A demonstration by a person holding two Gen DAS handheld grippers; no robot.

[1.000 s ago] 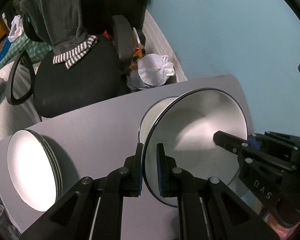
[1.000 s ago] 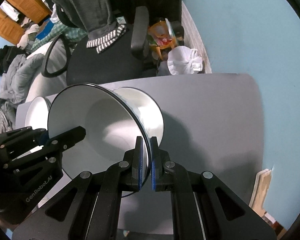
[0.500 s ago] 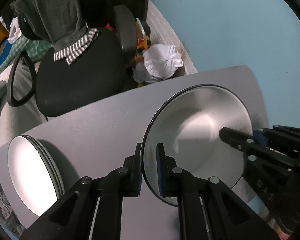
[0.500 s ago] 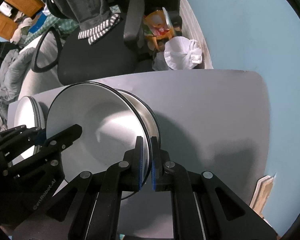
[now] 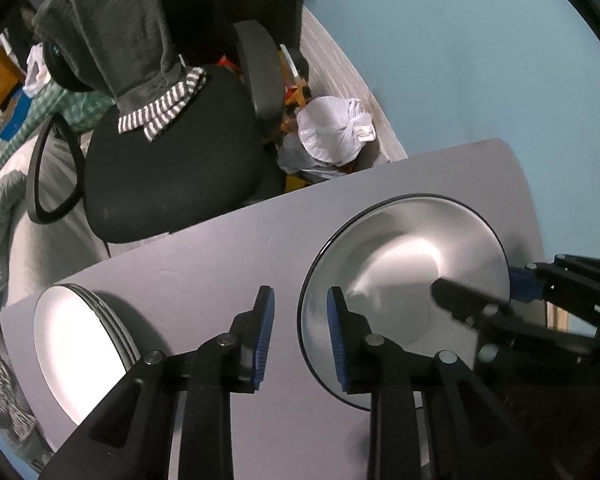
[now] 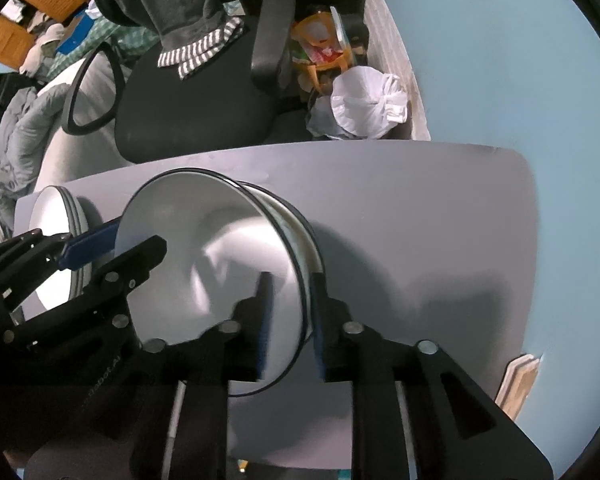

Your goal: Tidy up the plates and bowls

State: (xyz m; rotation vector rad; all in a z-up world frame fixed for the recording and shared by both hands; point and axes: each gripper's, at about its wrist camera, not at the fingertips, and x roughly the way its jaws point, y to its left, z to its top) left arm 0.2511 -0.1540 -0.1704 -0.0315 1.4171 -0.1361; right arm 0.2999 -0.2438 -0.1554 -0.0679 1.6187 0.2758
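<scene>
Left wrist view: left gripper points down at a grey table; its jaws are opening, blue pads clear of the rim of a white black-rimmed bowl that stands between them. This bowl sits on the table's right part. A stack of white plates lies at the left edge. The right gripper straddles the bowl's far rim. A black office chair stands beyond.

Right wrist view: right gripper, jaws opening, straddles the near rim without pressing it. The bowl is nested on further bowls beneath it; the plates lie left.
</scene>
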